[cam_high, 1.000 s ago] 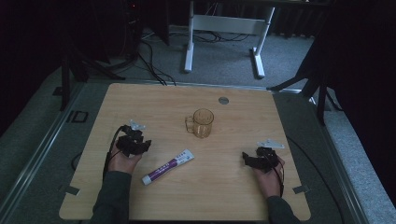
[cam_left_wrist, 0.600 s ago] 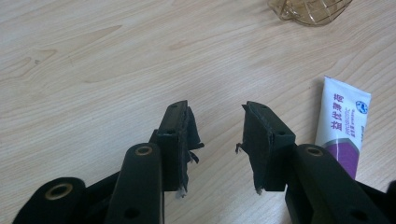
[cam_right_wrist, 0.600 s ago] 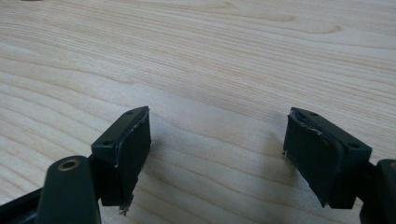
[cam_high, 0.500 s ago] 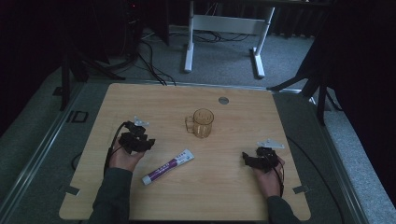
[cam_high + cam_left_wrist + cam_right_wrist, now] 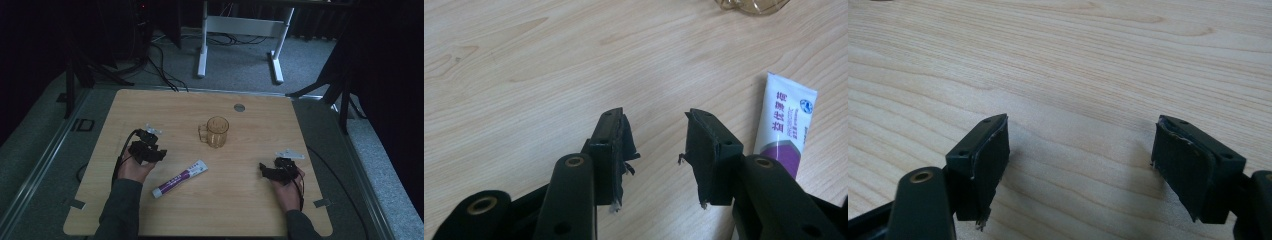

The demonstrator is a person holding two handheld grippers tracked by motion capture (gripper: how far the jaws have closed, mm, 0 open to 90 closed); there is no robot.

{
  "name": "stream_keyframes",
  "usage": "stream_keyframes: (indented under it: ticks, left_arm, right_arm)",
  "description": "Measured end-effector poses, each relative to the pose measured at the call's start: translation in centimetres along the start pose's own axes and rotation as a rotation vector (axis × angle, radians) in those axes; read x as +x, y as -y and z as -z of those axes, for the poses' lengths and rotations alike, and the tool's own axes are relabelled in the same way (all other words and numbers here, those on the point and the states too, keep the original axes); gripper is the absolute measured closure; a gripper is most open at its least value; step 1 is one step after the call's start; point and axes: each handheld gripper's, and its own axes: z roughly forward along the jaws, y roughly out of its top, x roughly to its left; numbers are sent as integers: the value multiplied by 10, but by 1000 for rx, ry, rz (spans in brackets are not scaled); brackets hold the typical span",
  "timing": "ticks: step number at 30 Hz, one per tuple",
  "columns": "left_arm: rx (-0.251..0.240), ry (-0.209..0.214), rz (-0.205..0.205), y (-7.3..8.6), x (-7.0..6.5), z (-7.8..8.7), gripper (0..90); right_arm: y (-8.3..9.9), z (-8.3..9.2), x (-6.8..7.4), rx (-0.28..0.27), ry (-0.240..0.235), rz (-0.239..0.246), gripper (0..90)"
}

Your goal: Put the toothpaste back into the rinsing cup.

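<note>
Left gripper just left of the toothpaste tube, jaws opening, nothing between; right gripper gapes wide over bare table.

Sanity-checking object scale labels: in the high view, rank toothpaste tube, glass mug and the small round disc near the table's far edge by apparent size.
1. toothpaste tube: longest, lying flat and diagonal.
2. glass mug: shorter than the tube but wider; in area the two look close, so this ranking is unsure.
3. small round disc: clearly smallest, though farthest from the camera.

A see-through cup with a handle stands near the middle of the table, and a small grey round cap sits by the far edge.
</note>
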Motion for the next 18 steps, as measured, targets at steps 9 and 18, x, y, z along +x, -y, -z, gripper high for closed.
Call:
stream_keyframes:
  ticks: [9,18]
  left_arm:
    - [28,9,-18,0,-4,0,570]
    - [61,26,-46,0,-10,-4,563]
  right_arm:
    - [0,0,0,0,0,0,229]
    - [0,0,0,-1,0,1,230]
